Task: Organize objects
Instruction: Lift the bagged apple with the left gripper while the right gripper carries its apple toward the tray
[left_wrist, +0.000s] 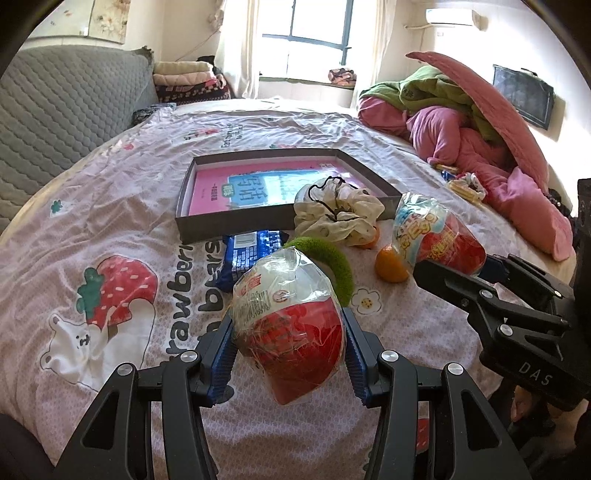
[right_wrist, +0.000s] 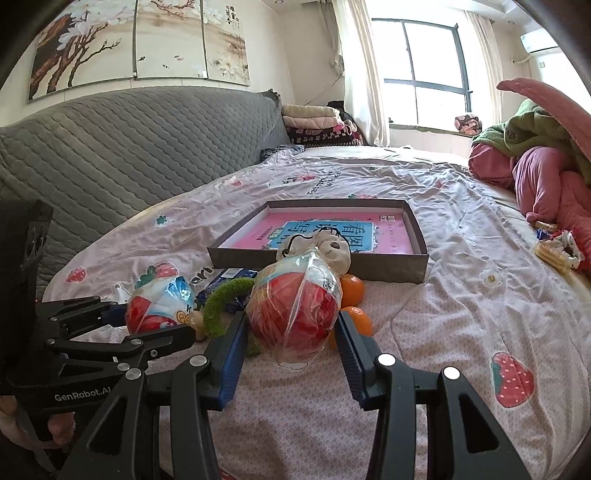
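My left gripper (left_wrist: 288, 332) is shut on a red snack packet in clear wrap (left_wrist: 291, 325), its blue pads pressing on both sides. To its right, my right gripper (left_wrist: 476, 266) is shut on a second red and blue packet (left_wrist: 439, 236). In the right wrist view the right gripper (right_wrist: 291, 332) grips that packet (right_wrist: 295, 314), and the left gripper (right_wrist: 144, 325) holds its packet (right_wrist: 159, 306) at the left. Both packets sit in front of a shallow grey box (left_wrist: 229, 225) with a pink book inside.
On the strawberry bedsheet in front of the box lie a cream scrunchie (left_wrist: 336, 214), a green fuzzy band (left_wrist: 332, 262), a blue packet (left_wrist: 251, 254) and oranges (right_wrist: 352, 286). Pink and green bedding (left_wrist: 480, 147) is piled at the right; a grey quilted headboard (right_wrist: 129, 155) stands left.
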